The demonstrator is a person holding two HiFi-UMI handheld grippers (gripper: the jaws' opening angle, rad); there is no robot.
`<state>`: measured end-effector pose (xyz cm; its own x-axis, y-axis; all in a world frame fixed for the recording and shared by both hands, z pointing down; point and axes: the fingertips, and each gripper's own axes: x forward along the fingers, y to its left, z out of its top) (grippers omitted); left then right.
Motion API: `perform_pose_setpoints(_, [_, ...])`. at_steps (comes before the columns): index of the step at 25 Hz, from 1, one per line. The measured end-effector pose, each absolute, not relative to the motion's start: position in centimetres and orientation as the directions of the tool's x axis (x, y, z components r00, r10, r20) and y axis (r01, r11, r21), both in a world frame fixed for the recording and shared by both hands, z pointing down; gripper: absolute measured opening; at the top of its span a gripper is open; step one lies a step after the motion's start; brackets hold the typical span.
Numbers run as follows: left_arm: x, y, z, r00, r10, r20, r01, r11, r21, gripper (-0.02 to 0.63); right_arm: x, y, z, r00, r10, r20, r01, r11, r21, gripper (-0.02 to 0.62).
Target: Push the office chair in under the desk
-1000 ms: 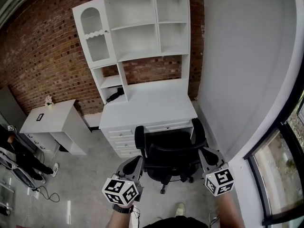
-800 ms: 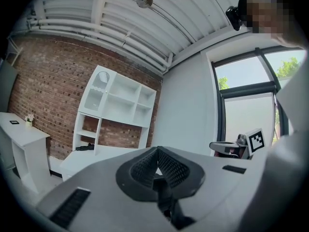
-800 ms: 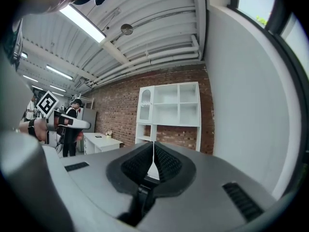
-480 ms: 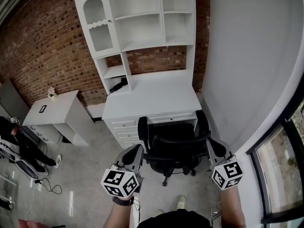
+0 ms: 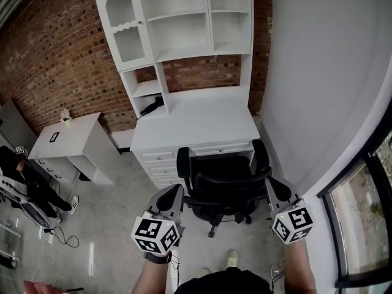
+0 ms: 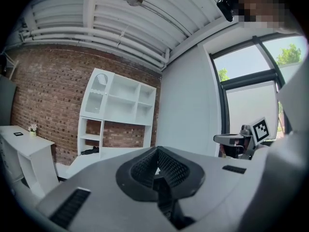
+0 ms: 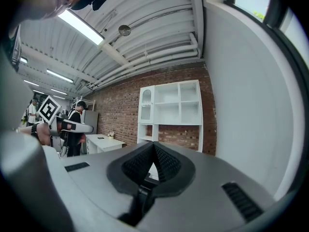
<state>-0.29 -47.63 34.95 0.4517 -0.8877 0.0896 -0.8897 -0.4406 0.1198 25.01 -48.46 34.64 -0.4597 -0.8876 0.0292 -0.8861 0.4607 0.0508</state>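
The black office chair [image 5: 222, 182] stands in front of the white desk [image 5: 196, 124], its seat at the desk's front edge and its back toward me. A white shelf hutch [image 5: 184, 23] tops the desk and also shows in the left gripper view [image 6: 118, 108] and the right gripper view [image 7: 169, 108]. My left gripper [image 5: 174, 193] is at the left end of the chair back. My right gripper [image 5: 273, 186] is at the right end, by the armrest. Both are shut with nothing between the jaws [image 6: 157, 159] [image 7: 153, 154]. Whether either touches the chair I cannot tell.
A small white side table [image 5: 67, 143] stands left of the desk. A person in black [image 5: 24, 185] is at the far left edge. A white wall [image 5: 318, 72] runs close along the right, with a window [image 5: 367, 225] below it. Brick wall [image 5: 55, 60] lies behind.
The head view has shifted slightly, so the desk and chair sit a little higher in frame. Both grippers stay shut beside the chair back; the chair shows no clear move.
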Motion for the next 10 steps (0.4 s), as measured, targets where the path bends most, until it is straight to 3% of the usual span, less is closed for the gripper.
perform_pose_setpoints(10, [-0.13, -48.51, 35.14, 0.450, -0.888, 0.094, -0.891, -0.440, 0.110, 0.006, 24.84, -49.55, 34.79, -0.470, -0.882, 0.033, -0.880, 0.471, 0.050, 0.005])
